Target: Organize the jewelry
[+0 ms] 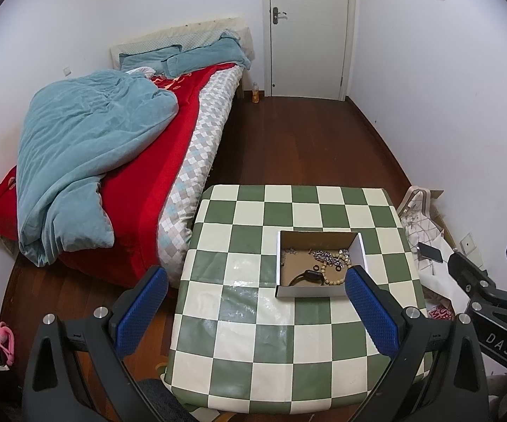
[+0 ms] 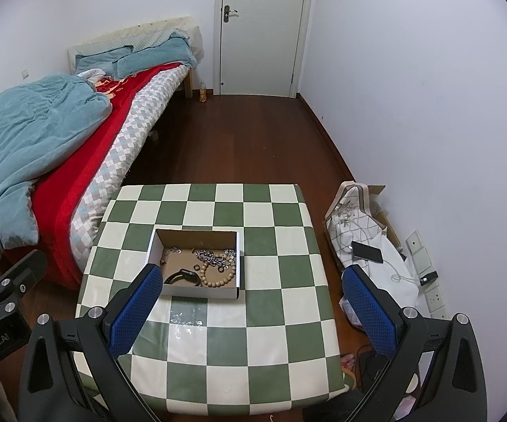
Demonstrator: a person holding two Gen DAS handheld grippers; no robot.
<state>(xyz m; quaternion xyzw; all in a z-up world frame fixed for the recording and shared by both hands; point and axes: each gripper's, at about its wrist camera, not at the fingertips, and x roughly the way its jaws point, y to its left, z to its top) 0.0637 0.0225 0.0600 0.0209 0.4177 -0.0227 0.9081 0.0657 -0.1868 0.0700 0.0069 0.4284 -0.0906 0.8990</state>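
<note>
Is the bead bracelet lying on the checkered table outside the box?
No, the wooden bead bracelet lies inside the open cardboard box with the other jewelry.

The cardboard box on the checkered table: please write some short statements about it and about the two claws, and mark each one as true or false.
1. The cardboard box stands on the checkered table. True.
2. The box is closed with a lid. False: it is open on top, and its contents show.
3. A wooden bead bracelet lies inside the box. True.
4. The left claw is shut on a silver chain. False: its jaws are wide apart and hold nothing.
5. The right claw is open and empty. True.
6. A dark watch lies on the table outside the box. False: it lies inside the box, near the front wall.
</note>
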